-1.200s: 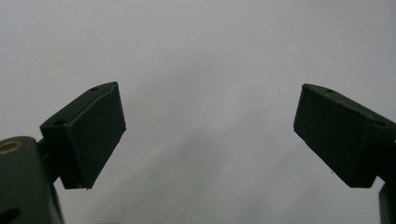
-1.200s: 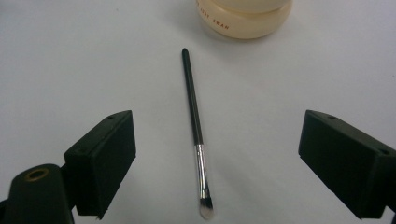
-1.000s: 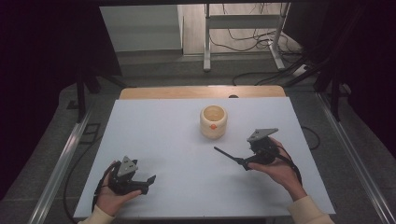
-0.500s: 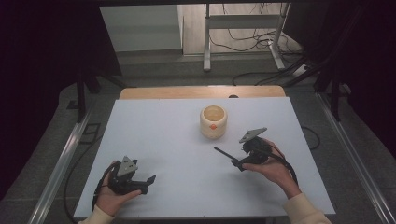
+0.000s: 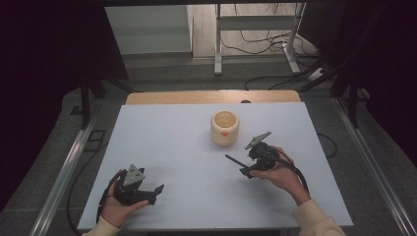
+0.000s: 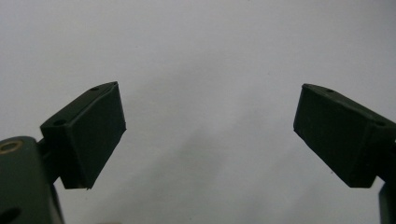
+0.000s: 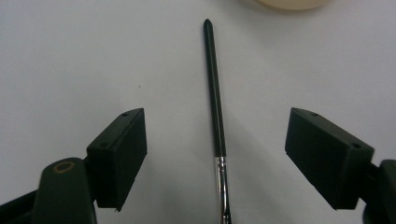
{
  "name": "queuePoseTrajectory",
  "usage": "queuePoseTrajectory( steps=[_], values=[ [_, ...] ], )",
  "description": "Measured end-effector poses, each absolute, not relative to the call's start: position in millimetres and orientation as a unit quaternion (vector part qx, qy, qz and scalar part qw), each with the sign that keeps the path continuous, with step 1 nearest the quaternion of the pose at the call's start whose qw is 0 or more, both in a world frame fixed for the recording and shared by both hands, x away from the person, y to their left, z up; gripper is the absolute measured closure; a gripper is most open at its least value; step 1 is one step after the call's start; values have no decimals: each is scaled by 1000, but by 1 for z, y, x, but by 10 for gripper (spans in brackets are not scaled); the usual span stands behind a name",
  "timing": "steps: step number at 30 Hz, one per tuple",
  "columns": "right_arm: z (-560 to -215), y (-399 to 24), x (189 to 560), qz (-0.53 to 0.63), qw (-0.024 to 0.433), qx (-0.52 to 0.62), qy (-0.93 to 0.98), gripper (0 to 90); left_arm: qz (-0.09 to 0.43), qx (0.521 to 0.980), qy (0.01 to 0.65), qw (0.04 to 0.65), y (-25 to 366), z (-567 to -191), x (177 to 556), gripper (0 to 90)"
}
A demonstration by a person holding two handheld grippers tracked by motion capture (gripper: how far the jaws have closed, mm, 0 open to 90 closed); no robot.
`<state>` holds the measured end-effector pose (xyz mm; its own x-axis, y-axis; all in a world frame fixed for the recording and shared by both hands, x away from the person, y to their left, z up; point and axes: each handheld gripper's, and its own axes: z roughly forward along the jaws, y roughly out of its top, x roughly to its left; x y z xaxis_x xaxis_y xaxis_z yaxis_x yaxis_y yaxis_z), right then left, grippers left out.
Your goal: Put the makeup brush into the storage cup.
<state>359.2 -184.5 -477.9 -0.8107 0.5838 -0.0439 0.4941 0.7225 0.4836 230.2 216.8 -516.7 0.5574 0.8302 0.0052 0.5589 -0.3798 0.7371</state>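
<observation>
On the white table (image 5: 172,142), at about 4 o'clock from its centre, your right gripper (image 7: 215,154) sat over a thin black brush (image 7: 214,88). In the right gripper view the brush lay flat on the table, its long axis running straight from 6 o'clock to 12 o'clock, midway between the two pads. The dark handle tip pointed to 12 o'clock, toward the cream cup (image 5: 224,128); the silver ferrule (image 7: 222,182) sat at the 6 o'clock end, low between the jaws. The cup rim (image 7: 289,3) showed just past the handle tip, at roughly 1 o'clock, apart from it.

Right jaws: wide apart, though they had just been closing a little. The brush lay between them with clear table on both sides. Neither pad touched it; nothing was held.

Left gripper (image 6: 210,135): jaws spread wide with bare table between them, nothing gripped. It rested at about 7 o'clock on the table in the high view (image 5: 135,187), well apart from the brush.

Judgement: your right hand was the nearer one. The jaws closed across the brush's long axis, so a squeeze would likely catch it near the ferrule. The brush is thin and lay flat, so the pads probably had to come right down to the table.
</observation>
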Motion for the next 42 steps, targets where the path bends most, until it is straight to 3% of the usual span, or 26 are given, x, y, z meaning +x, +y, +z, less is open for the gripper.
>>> queuePoseTrajectory(
  steps=[8,19,42],
  values=[
    [-484,-178,365,194,80,299,931,290,192,808,430,355,217,-516,230,92],
    [-490,-176,370,162,50,302,938,463,192,807,430,356,217,-516,230,92],
    [-495,-165,370,113,48,267,956,729,194,807,429,356,219,-515,229,92]
  ],
)
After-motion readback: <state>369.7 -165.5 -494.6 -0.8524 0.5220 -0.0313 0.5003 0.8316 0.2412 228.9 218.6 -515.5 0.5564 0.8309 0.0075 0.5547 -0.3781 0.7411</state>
